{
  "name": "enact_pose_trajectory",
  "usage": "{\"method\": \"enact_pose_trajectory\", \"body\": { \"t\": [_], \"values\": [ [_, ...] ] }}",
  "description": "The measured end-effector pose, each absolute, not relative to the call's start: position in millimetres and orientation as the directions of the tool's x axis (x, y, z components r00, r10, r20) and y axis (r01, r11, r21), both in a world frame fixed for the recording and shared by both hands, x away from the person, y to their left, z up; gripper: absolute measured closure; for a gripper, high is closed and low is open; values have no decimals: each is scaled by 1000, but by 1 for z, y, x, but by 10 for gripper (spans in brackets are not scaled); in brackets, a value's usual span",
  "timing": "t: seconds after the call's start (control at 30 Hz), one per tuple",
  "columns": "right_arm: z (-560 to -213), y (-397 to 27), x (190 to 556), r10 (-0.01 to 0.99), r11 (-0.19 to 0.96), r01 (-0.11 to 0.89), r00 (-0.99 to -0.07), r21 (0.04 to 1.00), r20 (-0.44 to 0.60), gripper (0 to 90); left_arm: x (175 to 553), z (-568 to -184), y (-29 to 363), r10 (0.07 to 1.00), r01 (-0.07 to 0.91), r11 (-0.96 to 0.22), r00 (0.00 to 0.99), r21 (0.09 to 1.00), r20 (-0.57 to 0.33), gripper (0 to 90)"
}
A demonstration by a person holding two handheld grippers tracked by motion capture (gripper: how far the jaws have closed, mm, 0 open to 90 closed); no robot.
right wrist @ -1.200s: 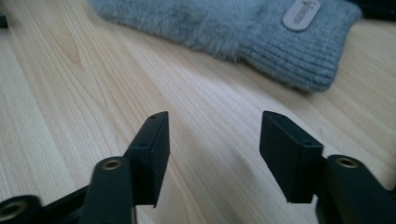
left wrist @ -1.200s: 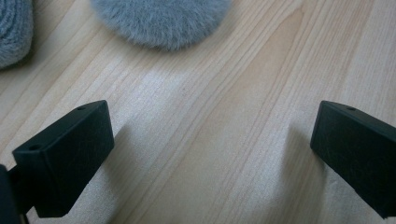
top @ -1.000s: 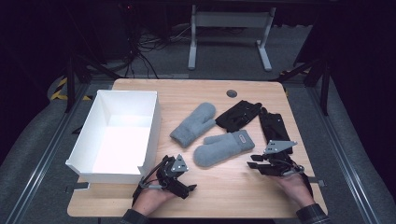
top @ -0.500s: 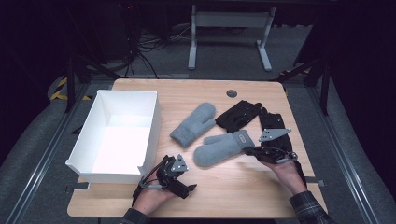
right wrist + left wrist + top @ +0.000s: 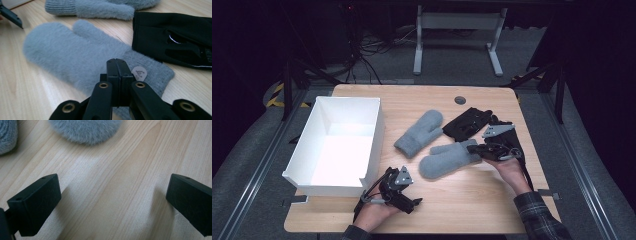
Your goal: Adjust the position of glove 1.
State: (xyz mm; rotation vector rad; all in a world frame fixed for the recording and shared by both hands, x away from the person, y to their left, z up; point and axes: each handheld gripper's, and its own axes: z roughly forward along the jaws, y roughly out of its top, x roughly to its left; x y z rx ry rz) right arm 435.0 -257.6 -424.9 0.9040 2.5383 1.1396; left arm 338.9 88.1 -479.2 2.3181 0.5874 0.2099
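Two grey fluffy mittens lie mid-table: the near mitten [image 5: 447, 159] [image 5: 75, 55] and the far mitten [image 5: 419, 132] [image 5: 100, 8]. A pair of black gloves [image 5: 467, 124] [image 5: 175, 32] lies to their right. My right gripper [image 5: 479, 149] [image 5: 117, 62] is shut, jaws pressed flat together with nothing seen between them, its tips just over the near mitten's knitted cuff beside a small label [image 5: 138, 73]. My left gripper [image 5: 412, 202] [image 5: 112, 195] rests open on bare wood near the front edge, with the near mitten's tip [image 5: 85, 130] ahead of it.
An open white box [image 5: 374, 135] stands on the left of the table, close to the left hand. A dark round grommet [image 5: 460, 100] sits near the far edge. The tabletop [image 5: 472, 200] shows bare wood between the two hands.
My right hand has moved forward and left from the table's right side to the near mitten's cuff. The left gripper and both mittens have stayed where they were.
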Motion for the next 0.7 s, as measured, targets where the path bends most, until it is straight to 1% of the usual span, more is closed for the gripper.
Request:
{"method": "enact_pose_trajectory", "body": {
  "t": [0.27,0.47,0.7],
  "values": [
    [-436,-254,445,614,543,461,-788,702,43,900,339,-479,88,472,353,-633,881,689,-19,2],
    [-436,-253,438,601,576,460,-798,676,32,900,339,-479,88,472,354,-634,881,688,-18,2],
    [-435,-255,422,583,595,453,-812,664,31,900,339,-479,88,472,352,-634,881,688,-17,2]
  ]
}}
